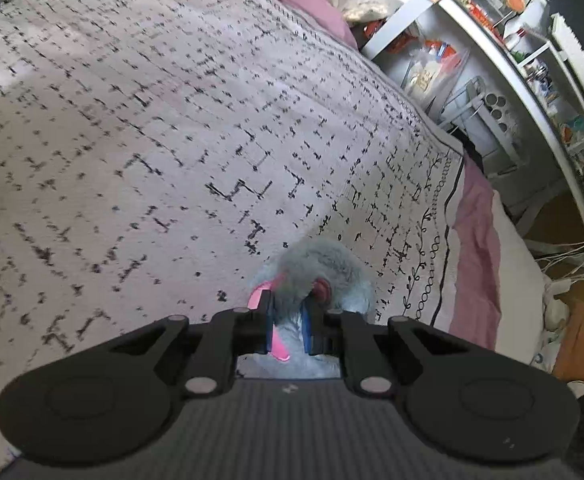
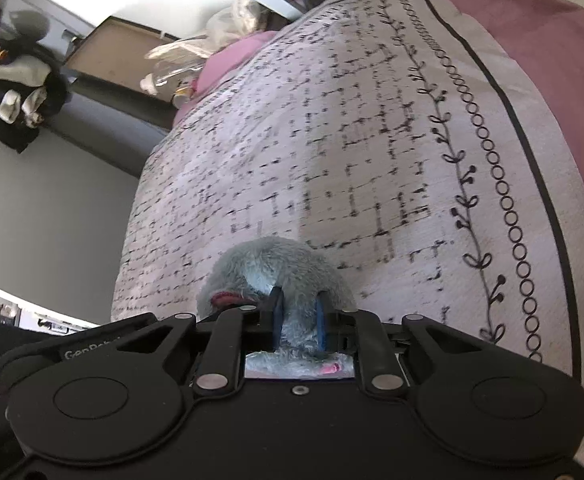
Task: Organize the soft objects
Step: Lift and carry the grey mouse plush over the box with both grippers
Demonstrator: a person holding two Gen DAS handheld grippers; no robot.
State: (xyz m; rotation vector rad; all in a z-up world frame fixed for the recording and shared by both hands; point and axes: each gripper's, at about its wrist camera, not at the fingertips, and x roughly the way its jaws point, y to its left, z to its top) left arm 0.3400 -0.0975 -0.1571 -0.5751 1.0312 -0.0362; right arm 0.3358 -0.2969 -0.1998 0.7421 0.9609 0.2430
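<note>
Both my grippers pinching one grey plush toy (image 1: 324, 268), left gripper (image 1: 287, 326) and right gripper (image 2: 298, 322) clamped into fur, toy's lower half hidden behind my fingers, resting on patterned bedspread (image 1: 151, 120).

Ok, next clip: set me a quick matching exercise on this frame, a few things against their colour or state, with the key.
Things:
1. plush toy
2. bedspread
3. sheet at the bed's edge
4. left claw

Colour or state:
A. pink, plain
B. shut on fur
C. grey and fluffy
D. white with black dashes

Pairs: 1-C, 2-D, 3-A, 4-B
</note>
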